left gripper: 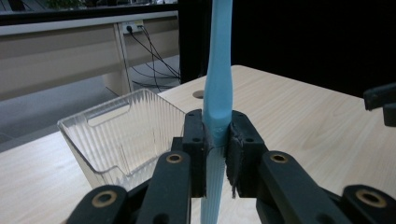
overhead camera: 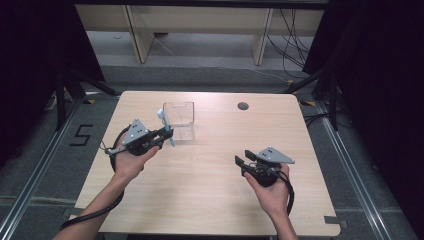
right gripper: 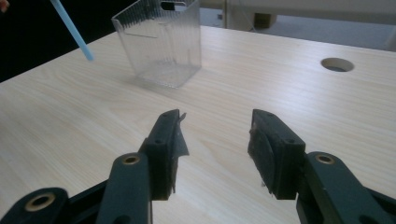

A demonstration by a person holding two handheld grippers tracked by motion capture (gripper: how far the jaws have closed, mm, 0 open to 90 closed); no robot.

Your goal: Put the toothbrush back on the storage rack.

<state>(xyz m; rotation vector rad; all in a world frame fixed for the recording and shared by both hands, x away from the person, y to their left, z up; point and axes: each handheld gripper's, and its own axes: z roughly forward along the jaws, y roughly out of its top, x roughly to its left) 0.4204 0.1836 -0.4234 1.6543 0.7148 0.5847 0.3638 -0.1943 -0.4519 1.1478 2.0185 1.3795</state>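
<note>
Clear ribbed plastic bin (overhead camera: 179, 119), nothing inside

Overhead cam; tong cams near table (overhead camera: 210, 170)

a: can we read anything here?

b: just one mark. in the high view we see a black figure "5" (overhead camera: 82, 135) on the grey floor (overhead camera: 60, 165), at about nine o'clock from the table (overhead camera: 210, 200), just off its left edge.

a: anything on the things on the table?

b: no, we find no label, brand or number that we can read there.
</note>
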